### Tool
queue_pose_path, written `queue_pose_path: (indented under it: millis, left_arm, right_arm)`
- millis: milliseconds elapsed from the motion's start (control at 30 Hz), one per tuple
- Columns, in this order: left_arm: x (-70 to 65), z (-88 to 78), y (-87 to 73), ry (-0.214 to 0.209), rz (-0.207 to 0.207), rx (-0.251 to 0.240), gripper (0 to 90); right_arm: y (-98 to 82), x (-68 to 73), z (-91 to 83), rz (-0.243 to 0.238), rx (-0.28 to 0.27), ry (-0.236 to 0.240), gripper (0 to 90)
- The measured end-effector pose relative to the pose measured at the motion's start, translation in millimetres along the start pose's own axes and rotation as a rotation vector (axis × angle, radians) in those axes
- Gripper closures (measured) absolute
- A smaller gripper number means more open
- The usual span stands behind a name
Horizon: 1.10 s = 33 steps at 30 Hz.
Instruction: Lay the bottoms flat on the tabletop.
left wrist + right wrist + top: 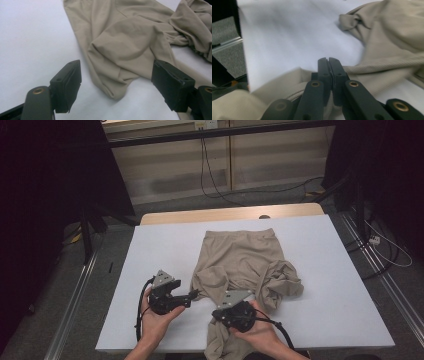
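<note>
The left hand point(156, 317) is cradling the left gripper point(196, 293) level near the tabletop's point(150, 260) front edge, jaws standing wide beside the beige garment's point(240, 260) fold. The right hand point(260, 330) is holding the right gripper point(328, 62) low over the garment's front-edge part, jaws pressed together; whether cloth is pinched between them is unclear.

A white table top point(320, 285) stands on grey floor point(280, 200) with black cables point(210, 175).

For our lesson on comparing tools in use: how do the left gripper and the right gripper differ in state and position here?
The left gripper stands open, with a beige garment fold lying between its jaws untouched; the right gripper is shut, apparently pinching the garment's ribbed edge. The left sits beside the garment; the right sits over its near end. Both are black and hand-held.
</note>
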<state>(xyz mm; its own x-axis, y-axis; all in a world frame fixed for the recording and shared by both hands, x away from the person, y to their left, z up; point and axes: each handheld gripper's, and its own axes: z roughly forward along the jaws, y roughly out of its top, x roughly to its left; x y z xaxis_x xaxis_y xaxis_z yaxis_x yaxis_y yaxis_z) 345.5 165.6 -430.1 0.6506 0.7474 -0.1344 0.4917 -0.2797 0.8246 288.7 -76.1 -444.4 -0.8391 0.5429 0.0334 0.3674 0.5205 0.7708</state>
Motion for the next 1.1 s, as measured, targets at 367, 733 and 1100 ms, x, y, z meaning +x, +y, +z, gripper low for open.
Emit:
queue_pose_path:
  millis: [367,733,1100]
  left_arm:
    - [-34.2,14.3,-2.6,-0.097,0.097,0.067,34.9]
    - [-96.3,45.6,-11.8,-0.258,0.295,0.176,56.9]
    - [-108.7,49.0,-18.3,-0.315,0.371,0.224,90.0]
  right_arm:
    - [-35.2,-20.3,-56.6,0.099,-0.038,-0.056,84.9]
    - [-60.7,-36.9,-73.5,0.132,0.066,-0.182,90.0]
    - [-44.4,-34.8,-45.0,0.106,0.052,-0.155,59.4]
